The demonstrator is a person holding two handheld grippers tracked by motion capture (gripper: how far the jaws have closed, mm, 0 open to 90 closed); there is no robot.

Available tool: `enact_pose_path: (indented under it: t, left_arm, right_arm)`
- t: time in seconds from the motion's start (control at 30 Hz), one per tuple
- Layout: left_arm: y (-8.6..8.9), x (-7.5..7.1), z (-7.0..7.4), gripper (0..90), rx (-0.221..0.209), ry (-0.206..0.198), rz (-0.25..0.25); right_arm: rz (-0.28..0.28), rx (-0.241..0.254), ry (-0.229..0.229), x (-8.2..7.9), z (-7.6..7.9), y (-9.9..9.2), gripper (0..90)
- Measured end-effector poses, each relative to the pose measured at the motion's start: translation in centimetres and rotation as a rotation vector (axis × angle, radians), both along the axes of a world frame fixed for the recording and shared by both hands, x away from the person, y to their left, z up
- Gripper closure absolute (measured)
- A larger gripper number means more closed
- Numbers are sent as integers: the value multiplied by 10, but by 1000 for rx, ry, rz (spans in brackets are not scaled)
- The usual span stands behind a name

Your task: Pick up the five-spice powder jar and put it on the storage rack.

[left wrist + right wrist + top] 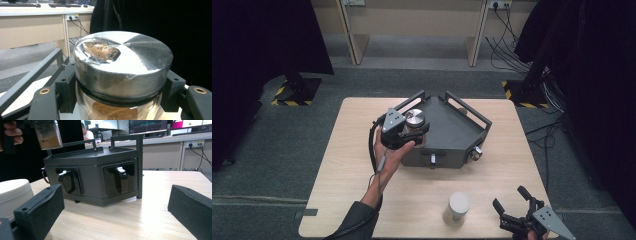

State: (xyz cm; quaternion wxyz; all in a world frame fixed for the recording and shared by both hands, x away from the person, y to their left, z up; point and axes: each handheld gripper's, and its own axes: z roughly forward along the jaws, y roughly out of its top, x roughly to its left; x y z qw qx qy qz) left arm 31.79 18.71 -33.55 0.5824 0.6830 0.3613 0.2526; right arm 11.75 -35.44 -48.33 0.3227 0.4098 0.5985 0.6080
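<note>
Right jaws (512, 201): nearest the high camera at the bench's near right corner, spread wide with nothing between them; in my right gripper view they frame bare wood.
White-lidded jar (456, 207): upright on the bench (492, 172), just left of my right jaws and apart from them; its pale lid (13, 191) shows beside one jaw in the right gripper view.
Left jaws (414, 131): closed on the glass jar (117, 110), one on each side just under its lid.
Glass jar: brown powder inside, silver metal lid (123, 63), held upright in my left hand (392, 155) above the left rear corner of the grey tray box (447, 132).
Grey tray box: sits mid-bench, railed top, two black latches (120, 180) on its near faces.
Background: desks, wall sockets, trailing cables.
</note>
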Motion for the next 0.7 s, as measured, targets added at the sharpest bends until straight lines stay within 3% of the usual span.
enact_pose_path:
  t: [0.13, 0.3, 0.5, 0.57, 0.7]
  left_arm:
    - [-8, 7, -2, 306, 16, 3, 37]
    - [-13, 14, -9, 305, 6, 7, 82]
    - [-16, 18, -20, 305, 2, -1, 109]
    - [-19, 19, -22, 305, 25, -8, 116]
    - [-22, 20, -28, 305, 15, -6, 121]
  right_arm:
    - [2, 0, -1, 1, 0, 0, 8]
    - [4, 3, -1, 1, -1, -1, 8]
    - [5, 6, 0, 1, -1, -2, 8]
    - [5, 5, 2, 2, -1, -1, 8]
    - [4, 7, 2, 2, -1, -2, 8]
